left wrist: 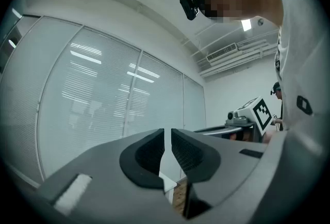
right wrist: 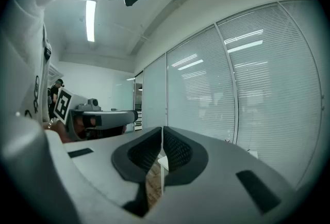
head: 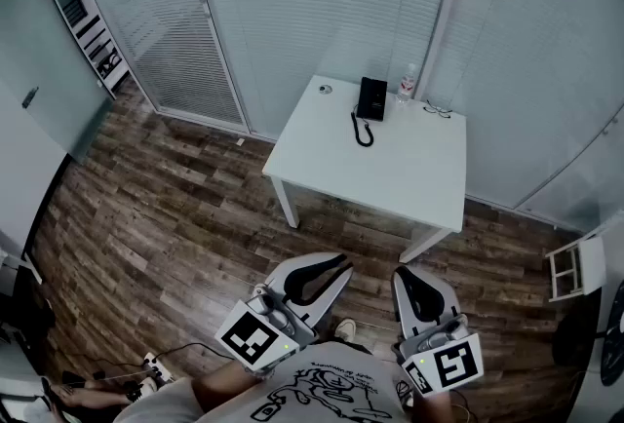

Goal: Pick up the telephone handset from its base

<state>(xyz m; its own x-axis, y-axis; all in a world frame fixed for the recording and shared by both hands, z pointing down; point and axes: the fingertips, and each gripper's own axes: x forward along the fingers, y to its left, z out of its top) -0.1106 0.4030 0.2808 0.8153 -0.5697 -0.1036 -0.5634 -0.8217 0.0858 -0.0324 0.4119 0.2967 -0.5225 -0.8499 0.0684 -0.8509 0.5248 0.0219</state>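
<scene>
The black telephone [head: 371, 99], handset resting on its base, lies at the far side of a white table [head: 390, 173]; its coiled cord [head: 363, 134] curls toward me. Both grippers are held low in front of the person's body, well short of the table. My left gripper [head: 334, 267] is shut with nothing between its jaws, as the left gripper view [left wrist: 167, 138] confirms. My right gripper [head: 404, 277] is likewise shut and empty [right wrist: 163, 135]. Both gripper views look mostly at blinds and ceiling, with only a sliver of table corner between the jaws. The phone is not visible there.
A clear bottle [head: 407, 83], a pair of glasses [head: 436, 109] and a small round object [head: 325, 90] share the table's far edge. Glass walls with blinds enclose the back. A shelf unit [head: 83, 17] stands far left, a white rack [head: 568, 270] right, cables [head: 146, 372] on the wooden floor.
</scene>
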